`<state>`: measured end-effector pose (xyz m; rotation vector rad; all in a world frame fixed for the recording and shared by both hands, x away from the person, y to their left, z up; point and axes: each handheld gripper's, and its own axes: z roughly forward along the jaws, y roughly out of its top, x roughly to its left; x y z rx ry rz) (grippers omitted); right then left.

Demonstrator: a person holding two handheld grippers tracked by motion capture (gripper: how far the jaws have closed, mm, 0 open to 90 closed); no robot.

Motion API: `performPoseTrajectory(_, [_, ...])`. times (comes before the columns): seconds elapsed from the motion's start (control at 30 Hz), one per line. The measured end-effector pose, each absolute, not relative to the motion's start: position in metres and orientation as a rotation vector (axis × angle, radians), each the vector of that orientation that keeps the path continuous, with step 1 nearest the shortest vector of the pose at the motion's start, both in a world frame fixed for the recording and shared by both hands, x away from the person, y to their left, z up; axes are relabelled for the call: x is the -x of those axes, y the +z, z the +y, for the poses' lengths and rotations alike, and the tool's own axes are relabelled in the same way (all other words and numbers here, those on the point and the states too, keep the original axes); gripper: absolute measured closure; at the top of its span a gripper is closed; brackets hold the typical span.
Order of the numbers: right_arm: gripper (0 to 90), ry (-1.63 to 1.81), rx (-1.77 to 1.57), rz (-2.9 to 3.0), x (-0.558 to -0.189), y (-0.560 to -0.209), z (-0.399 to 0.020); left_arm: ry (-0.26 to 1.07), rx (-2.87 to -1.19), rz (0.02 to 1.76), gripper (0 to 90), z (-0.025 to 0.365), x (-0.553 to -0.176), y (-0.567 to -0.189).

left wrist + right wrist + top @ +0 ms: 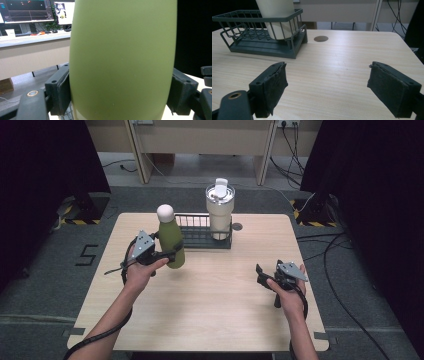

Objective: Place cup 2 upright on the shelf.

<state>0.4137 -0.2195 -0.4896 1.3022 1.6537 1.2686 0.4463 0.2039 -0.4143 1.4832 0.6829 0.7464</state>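
A green bottle (171,240) with a pale round cap stands upright at the left end of a dark wire basket (197,239). My left gripper (172,254) is shut on the bottle's lower body; in the left gripper view the green bottle (122,57) sits between both pads (60,90), which press on its sides. A cream tumbler (219,209) with a lid stands in the basket's right end. My right gripper (260,275) rests at the table's right side, open, with bare wood between its jaws (327,85).
The wire basket (259,35) holds the tumbler (278,17) at the back middle of the wooden table (210,310). A round cable hole (237,226) lies right of the basket. Dark curtains flank the table; cables run over the floor at right.
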Motion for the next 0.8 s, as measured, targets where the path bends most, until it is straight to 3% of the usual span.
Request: performPoseTrajectory(0.8, [14.9, 1.276, -1.301, 1.645, -0.414, -0.488, -0.221, 0.771, -1.494, 0.669, 20.8, 0.194, -0.465, -0.400])
